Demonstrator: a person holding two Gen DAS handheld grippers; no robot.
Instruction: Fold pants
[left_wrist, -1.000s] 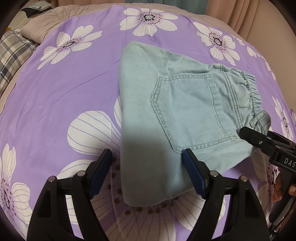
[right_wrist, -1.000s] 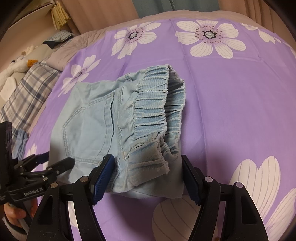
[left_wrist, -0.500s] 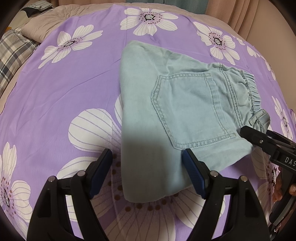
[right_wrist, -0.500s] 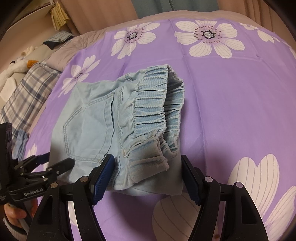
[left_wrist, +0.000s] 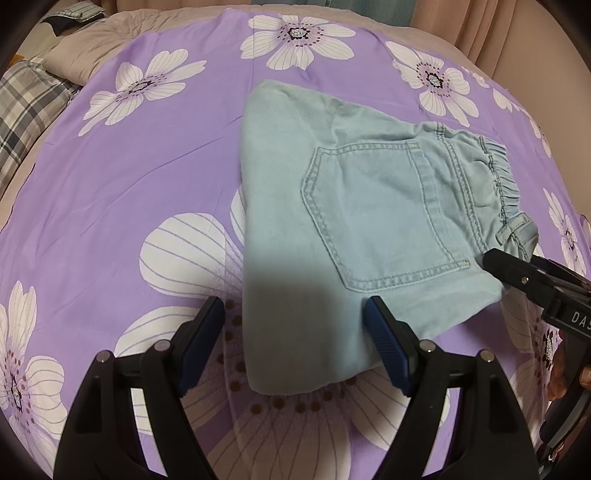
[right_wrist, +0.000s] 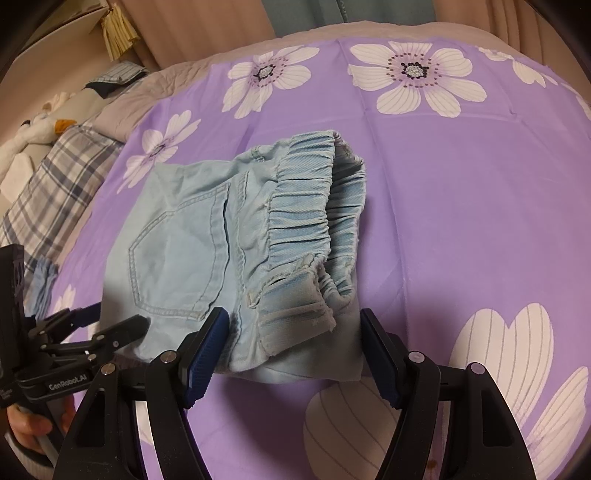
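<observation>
Left wrist view: folded pants (left_wrist: 332, 229) on bed (left_wrist: 129, 177), corner between left gripper (left_wrist: 295, 339) jaws, spread apart. Right gripper (right_wrist: 293, 350) jaws also apart, straddling waistband, untouched.

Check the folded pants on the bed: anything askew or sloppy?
The pants lie folded on the purple sheet, but the elastic waistband bunches up, and its near corner curls off the layer beneath. Nothing looks damaged or spilled.
</observation>
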